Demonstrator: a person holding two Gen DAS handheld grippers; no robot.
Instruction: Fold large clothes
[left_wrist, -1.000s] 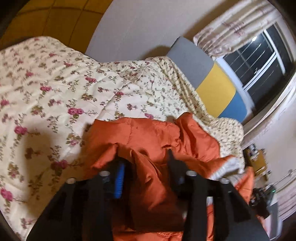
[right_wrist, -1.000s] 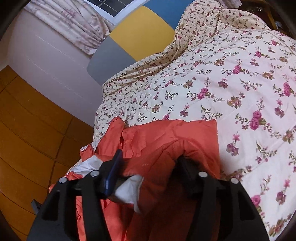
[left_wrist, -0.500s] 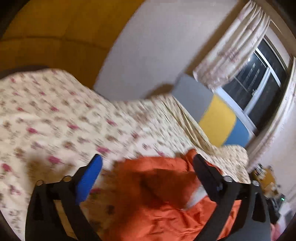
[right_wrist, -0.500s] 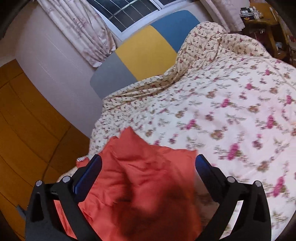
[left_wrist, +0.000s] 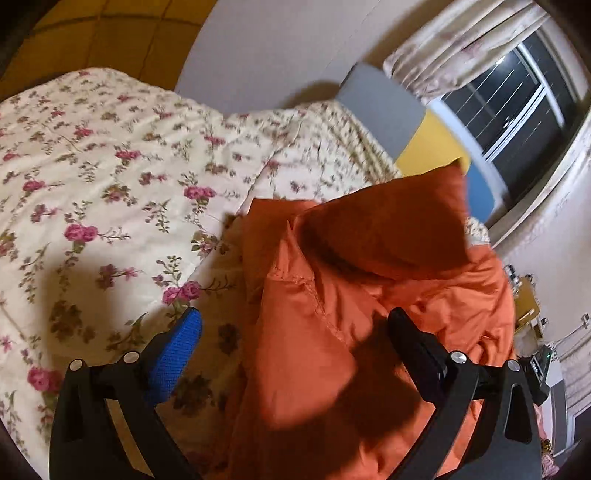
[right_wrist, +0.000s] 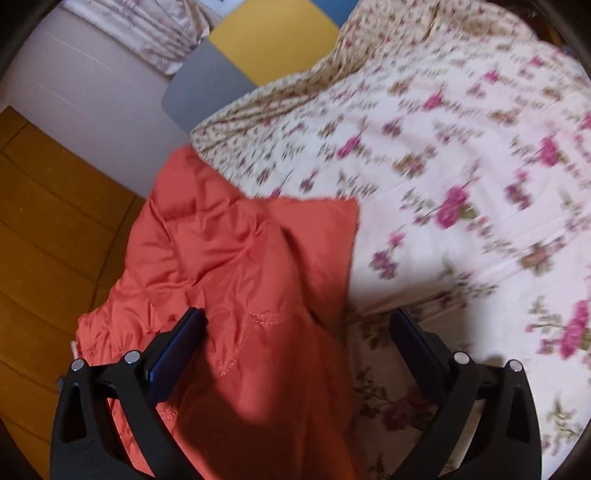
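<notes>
Both claws — left claw (left_wrist: 291, 325), right claw (right_wrist: 297, 325) — spread wide above orange jacket (left_wrist: 369, 295).

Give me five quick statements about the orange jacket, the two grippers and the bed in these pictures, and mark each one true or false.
1. The left gripper is clamped on the orange jacket. False: its jaws stand wide apart and hold nothing.
2. The right gripper is open. True.
3. The orange jacket lies on a floral quilt. True.
4. The quilt is plain blue. False: it is cream with pink flowers.
5. A headboard with grey, yellow and blue panels stands at the bed's far end. True.
</notes>
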